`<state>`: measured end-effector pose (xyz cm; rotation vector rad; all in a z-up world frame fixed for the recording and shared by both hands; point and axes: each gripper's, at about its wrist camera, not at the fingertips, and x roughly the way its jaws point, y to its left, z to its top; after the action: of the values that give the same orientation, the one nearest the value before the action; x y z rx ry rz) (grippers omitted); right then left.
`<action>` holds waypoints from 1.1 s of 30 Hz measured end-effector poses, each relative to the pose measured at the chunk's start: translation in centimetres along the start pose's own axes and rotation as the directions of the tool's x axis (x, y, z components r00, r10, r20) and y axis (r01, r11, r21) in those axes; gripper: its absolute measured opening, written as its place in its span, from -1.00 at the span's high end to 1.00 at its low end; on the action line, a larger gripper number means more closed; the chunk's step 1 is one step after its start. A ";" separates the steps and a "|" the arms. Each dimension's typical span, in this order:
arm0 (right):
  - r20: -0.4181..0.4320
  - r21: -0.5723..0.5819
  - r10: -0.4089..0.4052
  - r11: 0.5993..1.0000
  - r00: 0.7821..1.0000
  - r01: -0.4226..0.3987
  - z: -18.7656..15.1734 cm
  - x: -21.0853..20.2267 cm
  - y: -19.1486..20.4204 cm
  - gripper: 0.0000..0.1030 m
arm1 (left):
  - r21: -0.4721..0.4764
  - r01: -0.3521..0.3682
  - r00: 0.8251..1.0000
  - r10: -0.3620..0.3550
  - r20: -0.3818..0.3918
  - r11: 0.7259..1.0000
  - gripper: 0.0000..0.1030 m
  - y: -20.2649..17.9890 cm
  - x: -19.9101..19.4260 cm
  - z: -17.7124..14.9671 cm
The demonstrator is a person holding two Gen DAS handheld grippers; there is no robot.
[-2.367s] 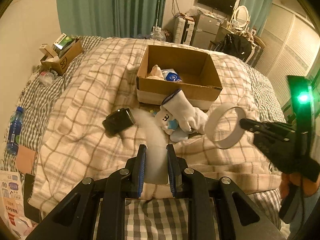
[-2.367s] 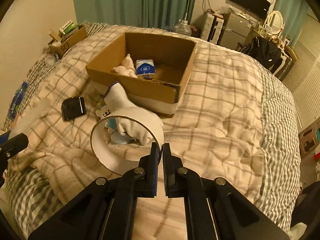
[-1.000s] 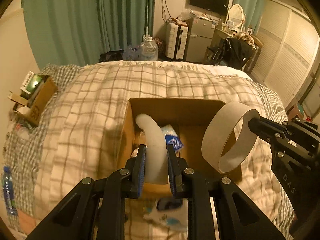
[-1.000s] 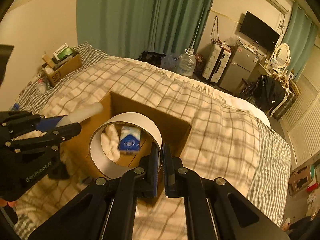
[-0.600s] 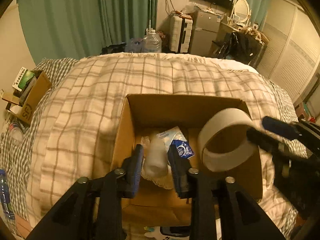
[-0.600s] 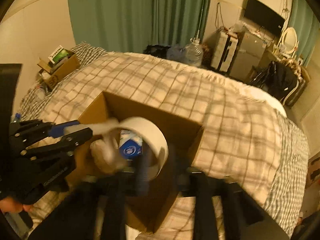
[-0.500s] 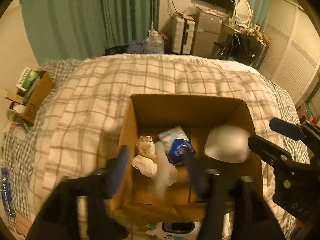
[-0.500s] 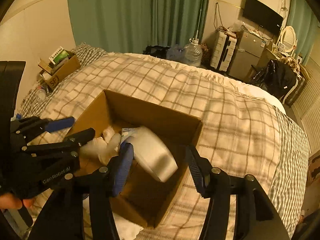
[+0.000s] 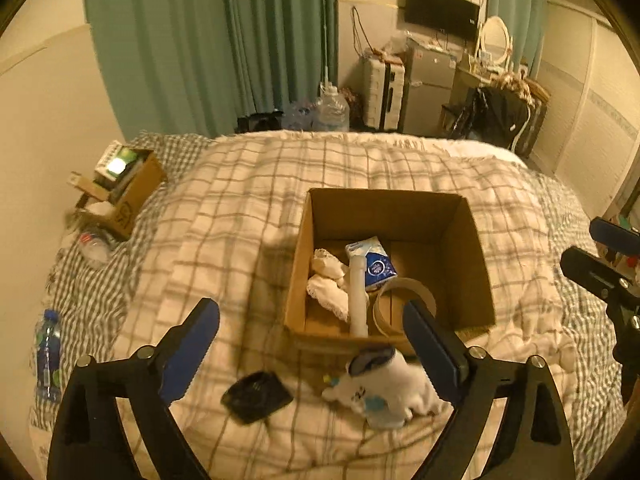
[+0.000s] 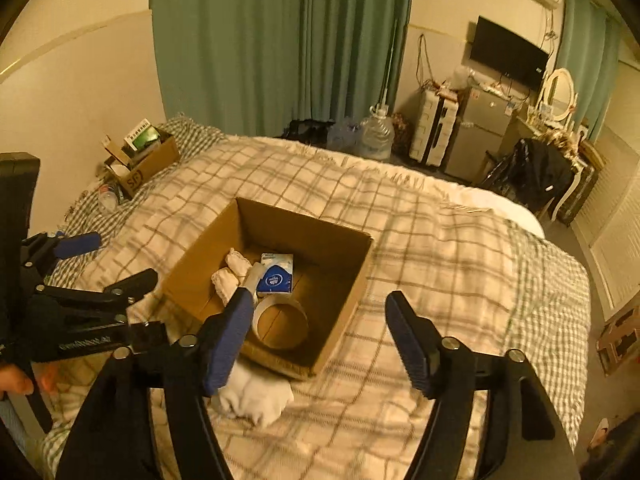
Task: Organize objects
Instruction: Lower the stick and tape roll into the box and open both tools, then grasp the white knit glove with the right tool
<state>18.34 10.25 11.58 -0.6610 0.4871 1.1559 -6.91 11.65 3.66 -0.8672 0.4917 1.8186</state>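
Observation:
An open cardboard box (image 9: 472,240) (image 10: 352,276) sits on the plaid bed. Inside lie a white tube (image 9: 356,296), a tape ring (image 9: 402,298) (image 10: 280,320), a blue-and-white tissue pack (image 9: 370,264) (image 10: 276,274) and white cloth (image 9: 326,280). A white plush toy (image 9: 386,388) (image 10: 252,396) and a black case (image 9: 258,396) lie on the bed in front of the box. My left gripper (image 9: 312,344) is open and empty above the box's near side. My right gripper (image 10: 320,332) is open and empty above the box.
A small cardboard box of clutter (image 9: 124,188) (image 10: 140,160) sits at the bed's far left. A blue water bottle (image 9: 48,354) lies at the left edge. Beyond the bed are green curtains, a water jug (image 10: 376,132), suitcases and a dresser.
Both grippers carried the tube and tape ring over the box, opened, and dropped them in. Both have since lifted back from the box, empty.

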 end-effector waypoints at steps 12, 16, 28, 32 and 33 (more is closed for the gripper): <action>0.041 -0.023 -0.019 1.000 0.999 0.020 -5.6 -5.7 3.4 -0.83 | -0.106 -0.013 0.995 0.024 0.097 0.994 -1.00 3.6 -7.2 -6.0; 0.004 -0.031 -0.006 1.000 1.000 0.006 -7.6 -4.5 4.4 -0.86 | -0.136 -0.052 0.992 0.067 0.111 0.989 -1.00 4.8 -7.3 -8.4; -0.171 -0.064 0.024 0.997 0.985 -0.035 -11.5 4.3 6.6 -0.85 | -0.094 -0.056 0.998 0.054 -0.028 0.994 -1.00 4.2 0.2 -13.5; -0.234 -0.102 0.019 0.994 0.972 -0.044 -11.9 8.4 7.5 -0.85 | -0.087 -0.044 0.995 0.035 -0.095 0.995 -1.00 4.0 3.1 -14.0; -0.250 -0.111 0.018 0.993 0.968 -0.047 -12.0 9.5 7.7 -0.85 | -0.086 -0.044 0.993 0.035 -0.112 0.995 -1.00 4.2 3.7 -14.0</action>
<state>14.06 10.23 -5.00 -0.9081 0.6482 1.1439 -6.84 2.82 -8.55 -1.0297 0.5047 1.8466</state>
